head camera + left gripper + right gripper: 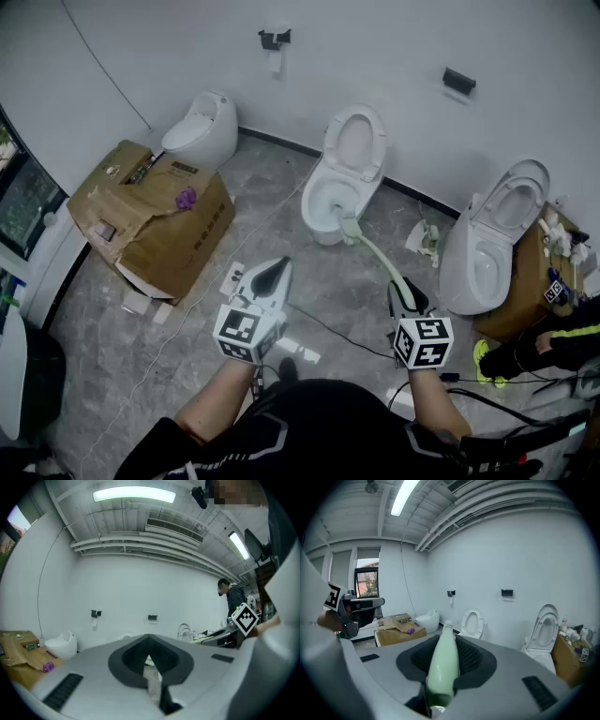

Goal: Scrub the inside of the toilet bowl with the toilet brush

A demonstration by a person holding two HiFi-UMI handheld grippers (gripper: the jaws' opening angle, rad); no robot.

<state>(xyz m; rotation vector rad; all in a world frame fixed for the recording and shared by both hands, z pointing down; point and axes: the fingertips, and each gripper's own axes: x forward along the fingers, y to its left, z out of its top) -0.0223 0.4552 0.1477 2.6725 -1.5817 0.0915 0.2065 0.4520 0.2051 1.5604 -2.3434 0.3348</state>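
The right gripper (443, 660) is clamped on the pale green toilet brush (375, 253) handle. The brush head sits at the front rim of the middle toilet bowl (310, 201), possibly touching it. The left gripper (150, 660), jaws together and empty, hovers beside a cardboard box (150, 216).

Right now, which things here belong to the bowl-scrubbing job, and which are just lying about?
In the job:
toilet brush, gripped in the right tongs
middle toilet, brush head at its bowl

Lying about:
cardboard box
purple item on that box
left toilet
right toilet
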